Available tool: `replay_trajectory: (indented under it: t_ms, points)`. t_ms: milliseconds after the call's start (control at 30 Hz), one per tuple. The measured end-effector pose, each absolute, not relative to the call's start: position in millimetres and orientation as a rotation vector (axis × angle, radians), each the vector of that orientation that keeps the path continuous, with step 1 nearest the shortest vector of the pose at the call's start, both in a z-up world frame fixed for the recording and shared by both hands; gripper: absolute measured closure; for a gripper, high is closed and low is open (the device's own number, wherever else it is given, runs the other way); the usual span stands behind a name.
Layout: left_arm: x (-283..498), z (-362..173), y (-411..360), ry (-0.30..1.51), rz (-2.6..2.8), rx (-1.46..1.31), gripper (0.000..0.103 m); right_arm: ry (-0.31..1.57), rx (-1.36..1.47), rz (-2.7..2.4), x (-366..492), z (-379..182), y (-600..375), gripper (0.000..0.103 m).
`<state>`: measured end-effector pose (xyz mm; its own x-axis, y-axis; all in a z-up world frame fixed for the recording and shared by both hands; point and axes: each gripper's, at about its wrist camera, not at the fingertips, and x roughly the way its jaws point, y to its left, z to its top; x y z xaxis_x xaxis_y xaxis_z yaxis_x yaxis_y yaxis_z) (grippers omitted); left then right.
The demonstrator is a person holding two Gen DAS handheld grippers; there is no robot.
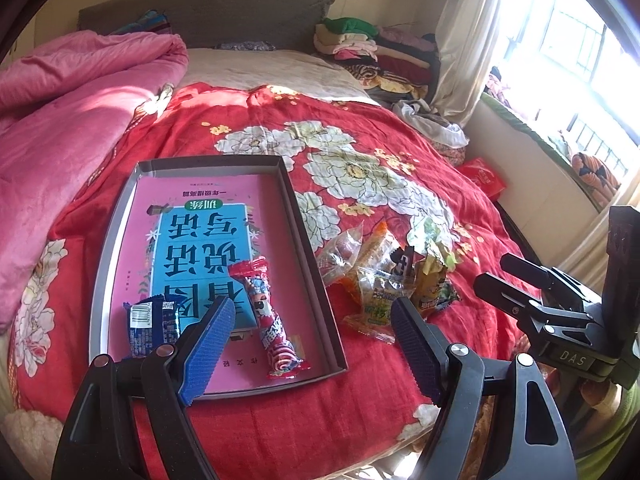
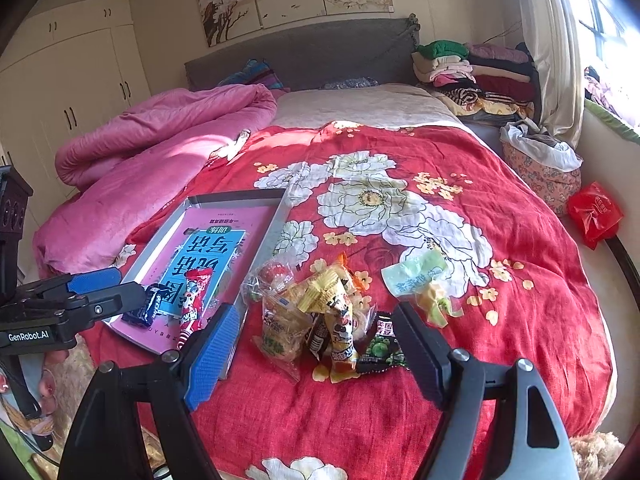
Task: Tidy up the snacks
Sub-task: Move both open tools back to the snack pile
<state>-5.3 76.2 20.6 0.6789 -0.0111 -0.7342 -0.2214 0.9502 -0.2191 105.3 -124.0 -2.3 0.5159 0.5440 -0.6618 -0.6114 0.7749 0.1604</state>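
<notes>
Item: shallow grey box (image 1: 316,264) on the bed's red floral blanket (image 1: 280,432), lined with a pink-and-blue booklet (image 1: 200,240); it lay ahead of the left gripper (image 1: 314,344), whose jaws stood spread and empty. Contents: one blue wrapped snack (image 1: 150,326) just beyond the left gripper's blue pad, one long red candy (image 1: 270,320) between its jaws' line and the box wall. Item: loose pile of snacks (image 2: 320,320) on the blanket, directly ahead of the right gripper (image 2: 316,344), also spread and empty, beside the box's near wall. A pale green packet (image 2: 416,278) lay apart, beyond the right gripper's dark pad. Risks, judged: crinkly overlapping wrappers could let a pinch catch two packets or slip off; the soft blanket might give under a descending gripper; the box wall could snag a carried snack; both grippers sat close enough to collide.
</notes>
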Motion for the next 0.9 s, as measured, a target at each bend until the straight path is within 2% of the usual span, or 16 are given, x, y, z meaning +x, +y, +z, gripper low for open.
replay_trajectory:
  t_ms: [900]
  points:
    - [24.0,8.0,44.7,0.9,0.093,-0.21,0.022,0.858,-0.141,0.72,120.1,-31.4,-132.2,0.024]
